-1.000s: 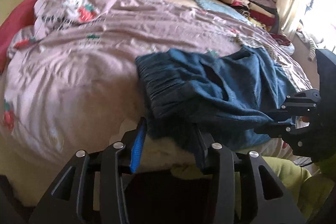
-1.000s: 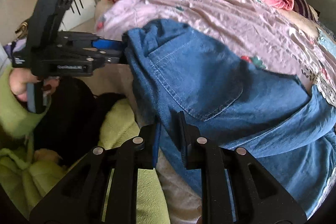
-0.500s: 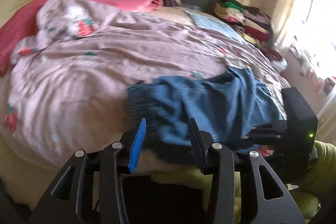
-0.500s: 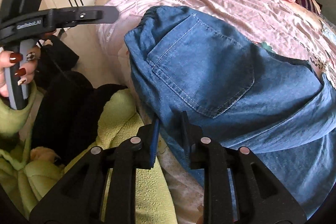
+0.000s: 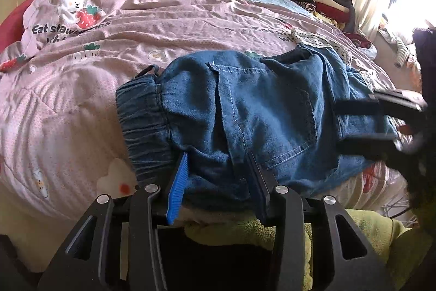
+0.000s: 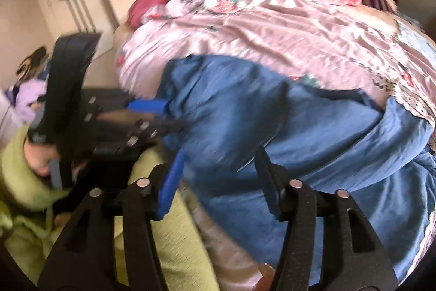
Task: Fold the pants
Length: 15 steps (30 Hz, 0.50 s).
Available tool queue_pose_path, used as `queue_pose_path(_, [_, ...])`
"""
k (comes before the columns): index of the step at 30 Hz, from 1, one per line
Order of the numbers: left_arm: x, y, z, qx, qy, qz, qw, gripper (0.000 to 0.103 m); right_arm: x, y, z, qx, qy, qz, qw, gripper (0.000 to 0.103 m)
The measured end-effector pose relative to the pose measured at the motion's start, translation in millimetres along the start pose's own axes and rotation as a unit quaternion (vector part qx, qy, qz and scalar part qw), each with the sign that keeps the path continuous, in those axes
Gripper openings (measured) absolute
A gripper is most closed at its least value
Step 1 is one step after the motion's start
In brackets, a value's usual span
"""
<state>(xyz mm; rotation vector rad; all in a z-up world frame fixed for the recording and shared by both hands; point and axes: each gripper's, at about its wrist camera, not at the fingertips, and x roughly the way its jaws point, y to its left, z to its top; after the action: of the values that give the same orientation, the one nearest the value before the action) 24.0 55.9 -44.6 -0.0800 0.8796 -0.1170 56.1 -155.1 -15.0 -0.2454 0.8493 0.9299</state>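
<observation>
The pants (image 5: 245, 111) lie in a rumpled heap on the near edge of the bed (image 5: 81, 105), over a pink strawberry-print quilt (image 5: 169, 26), directly ahead of both tools. The elastic waistband (image 5: 141, 116) sits just beyond the left tool's blue finger, and a back pocket faces up farther to that tool's right.

The left tool (image 5: 216, 176) stands partly open with denim bunched between its fingers; whether the pads actually press the cloth I cannot tell, since the fabric fills the gap and hides the contact.

The right tool (image 6: 218, 176) has just been opening. Its fingers now stand apart with a fold of the pants lying loosely between them and no visible pinch, so it seems to have let go of the edge it carried. That view is blurred.

Both tools work from the same near side, probably so that one anchors the waist end while the other lays cloth down. A green fleece sleeve (image 6: 16, 182) covers the arm behind the left tool. The fold looks only begun: the pants are still uneven and will likely need smoothing and another fold.
</observation>
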Motion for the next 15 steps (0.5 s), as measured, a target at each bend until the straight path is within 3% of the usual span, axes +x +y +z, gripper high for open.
queue_pose_path(3, [-1, 1, -2, -0.004, -0.001, -0.004, 1.0000, 0.040, 19, -8, 0, 0.018, 0.031, -0.016, 0.999, 0.050])
queue_pose_path(6, [-2, 1, -2, -0.005, -0.002, -0.007, 1.0000, 0.040, 45, -16, -10, 0.038, 0.088, -0.032, 0.995, 0.051])
queue_pose_path(15, [-4, -1, -3, -0.005, 0.000, -0.007, 1.0000, 0.041, 29, -19, -10, 0.053, 0.065, -0.021, 0.996, 0.056])
